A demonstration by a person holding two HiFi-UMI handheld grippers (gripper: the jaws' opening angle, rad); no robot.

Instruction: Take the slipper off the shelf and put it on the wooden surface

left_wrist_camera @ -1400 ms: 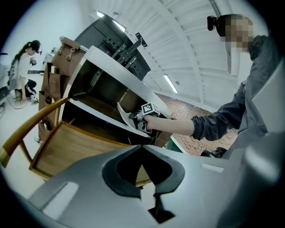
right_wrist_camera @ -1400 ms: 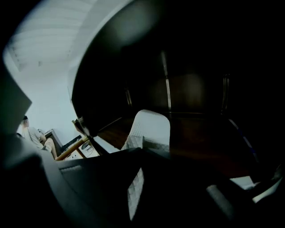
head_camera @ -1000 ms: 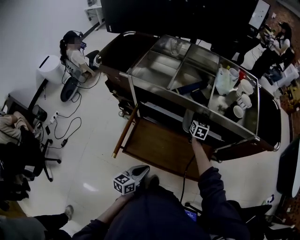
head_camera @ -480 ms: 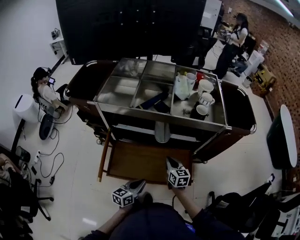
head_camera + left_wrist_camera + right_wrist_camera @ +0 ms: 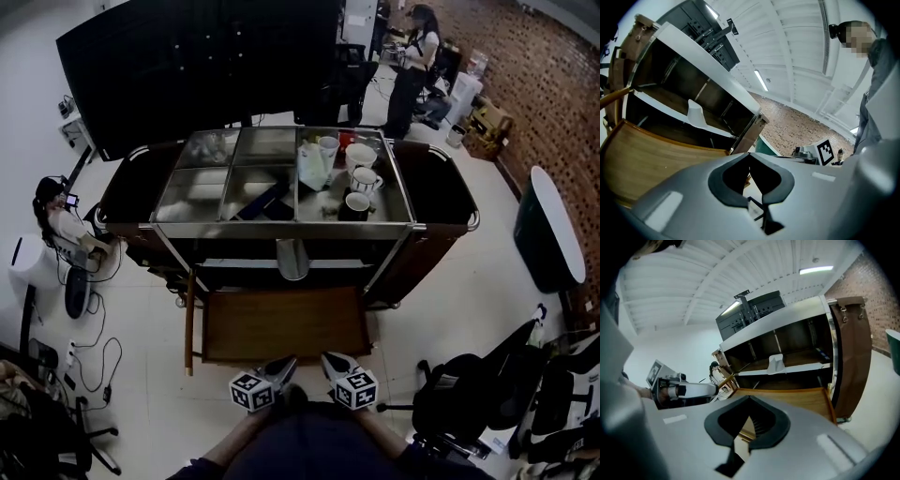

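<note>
Down by your waist, your right gripper (image 5: 330, 358) has its jaws pressed together on nothing. Your left gripper (image 5: 284, 363) sits just beside it, likewise closed and empty. Both point toward the cart. Ahead of them lies the wooden surface (image 5: 281, 323), a low board at the cart's foot. Beyond it, the pale slipper (image 5: 292, 258) rests on the shelf (image 5: 225, 267), overhanging its front edge beneath the steel top (image 5: 281, 225).

You appear to be at the very start, with the reach not yet made. Next, one gripper needs to spread its jaws, go in low under the steel top and pinch the slipper.

Mugs (image 5: 362, 178) and a pitcher (image 5: 312, 167) stand on the top, clear of that path. A wooden rail (image 5: 190, 323) flanks the board's left side. An office chair (image 5: 459, 398) stands to your right.
</note>
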